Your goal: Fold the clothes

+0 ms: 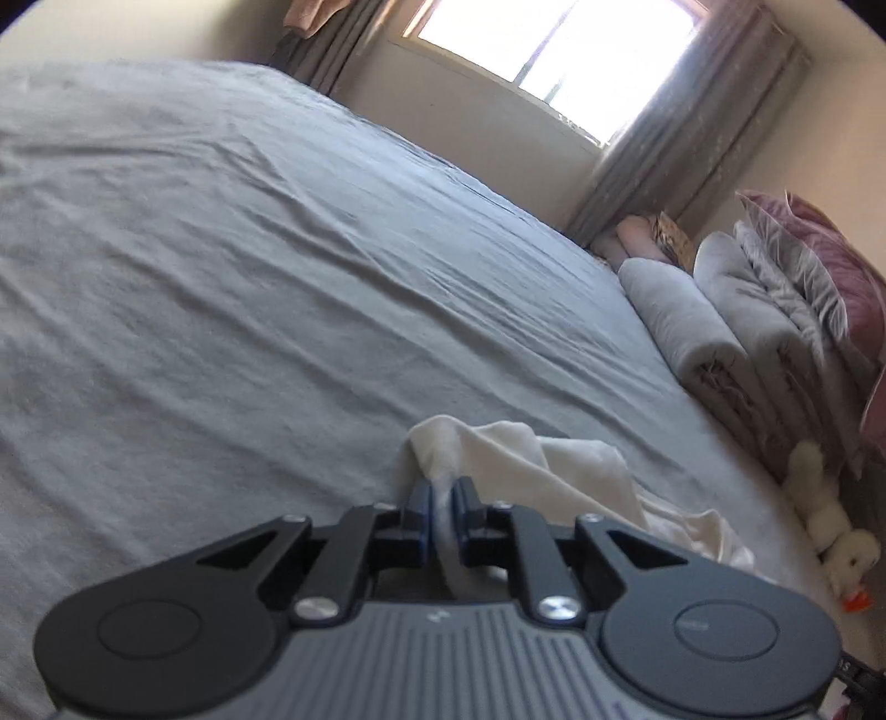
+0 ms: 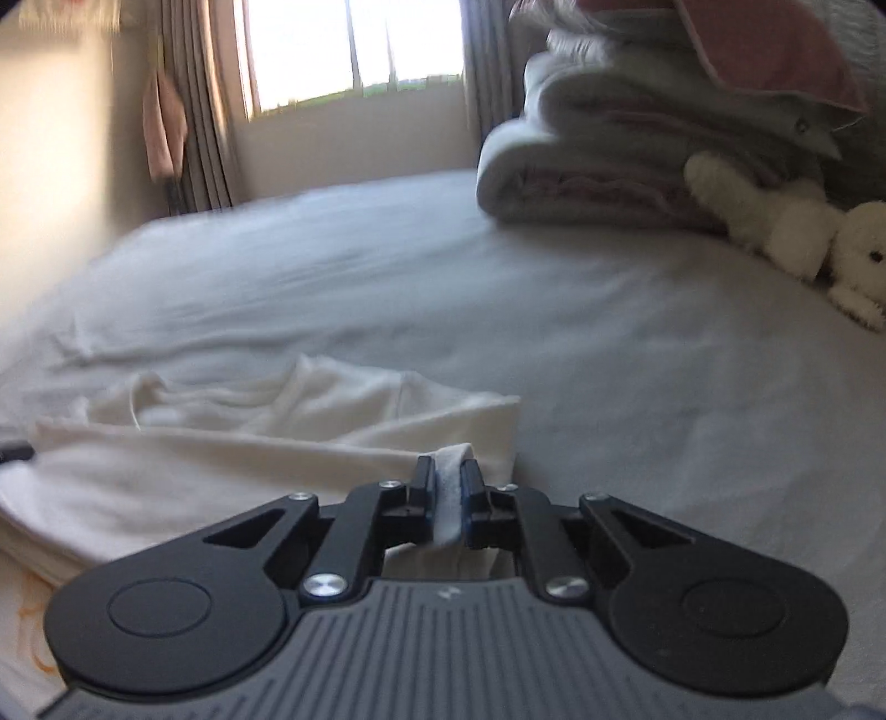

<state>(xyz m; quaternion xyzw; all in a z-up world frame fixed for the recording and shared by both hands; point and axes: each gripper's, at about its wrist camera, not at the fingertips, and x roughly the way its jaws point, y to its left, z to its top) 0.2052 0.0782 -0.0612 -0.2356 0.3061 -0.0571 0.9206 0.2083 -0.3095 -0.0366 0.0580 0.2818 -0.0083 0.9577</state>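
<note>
A: How many things were on the bed (image 1: 221, 249)?

B: One cream garment (image 2: 232, 443), crumpled on the grey sheet. Along the far edge sat one stack of folded bedding (image 2: 598, 166), with a pink pillow (image 1: 830, 260) on top of it. In front of the stack lay what looked like two white plush toys (image 2: 775, 232), though blur made that count uncertain.

A: And the tools?

B: Two. The left hand-held gripper (image 1: 441, 498) and the right hand-held gripper (image 2: 448, 482), one per wrist view.

A: What were they doing?

B: Both were clamped on the garment. In the left wrist view a twisted strip of cream cloth ran between the blue-lined pads (image 1: 422, 501) and came back toward the body of the tool. In the right wrist view a fold of the same cloth was pinched the same way, pads pressed to it on both sides.

A: Where did the garment lie relative to them?

B: From the left hand-held gripper it bunched up just ahead of the tips and spilled off to the right. From the right one it spread ahead and to the left, toward the near edge of the bed.

A: Anything else in the room?

B: One bright window (image 2: 354, 50) with grey curtains (image 1: 664, 138)
</note>
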